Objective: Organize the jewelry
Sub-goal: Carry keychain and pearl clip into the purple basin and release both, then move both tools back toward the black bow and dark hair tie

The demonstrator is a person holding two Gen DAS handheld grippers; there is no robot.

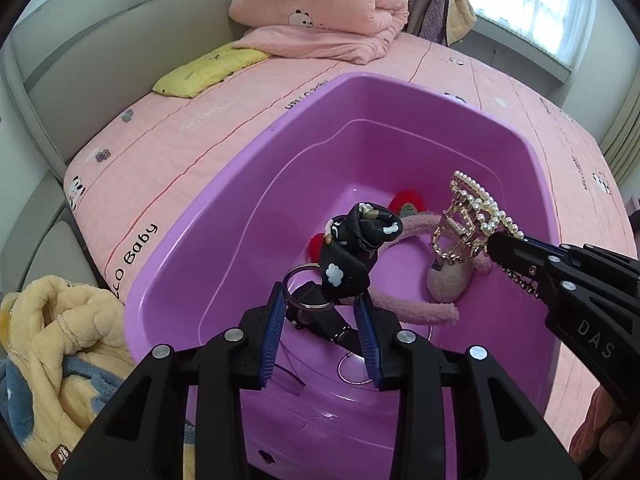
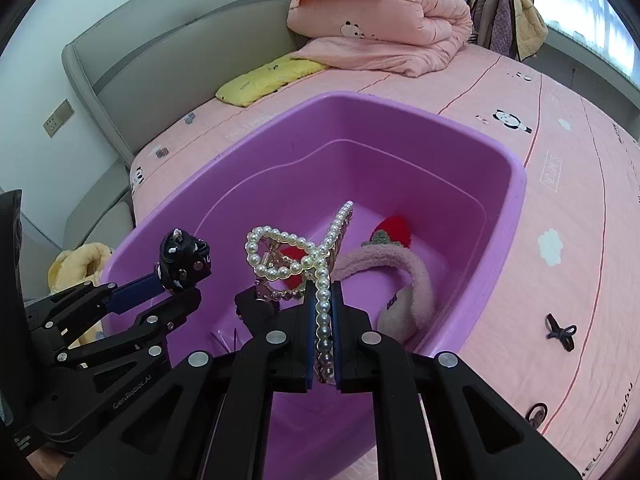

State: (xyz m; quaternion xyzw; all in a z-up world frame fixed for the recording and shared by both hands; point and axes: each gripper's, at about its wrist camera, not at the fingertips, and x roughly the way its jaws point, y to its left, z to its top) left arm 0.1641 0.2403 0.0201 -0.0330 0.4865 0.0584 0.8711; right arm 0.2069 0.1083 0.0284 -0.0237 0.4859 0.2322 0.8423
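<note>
A purple plastic tub (image 1: 224, 216) (image 2: 516, 184) sits on the pink bed. My left gripper (image 1: 324, 300) (image 2: 180, 276) is shut on a black fabric keychain charm with white clouds (image 1: 352, 252) (image 2: 180, 258) and a metal ring, held over the tub. My right gripper (image 2: 323, 292) (image 1: 496, 244) is shut on a pearl hair claw clip (image 2: 288, 256) (image 1: 472, 216), also over the tub. In the tub lie a fuzzy pink headband (image 1: 404, 308) (image 2: 404, 264) with red strawberry ears (image 2: 396, 230).
A small dark bow clip (image 2: 560, 334) lies on the sheet right of the tub. A yellow pillow (image 1: 208, 70) and folded pink quilt (image 1: 320, 12) lie at the bed's head. A yellow blanket (image 1: 56, 356) is heaped at the left.
</note>
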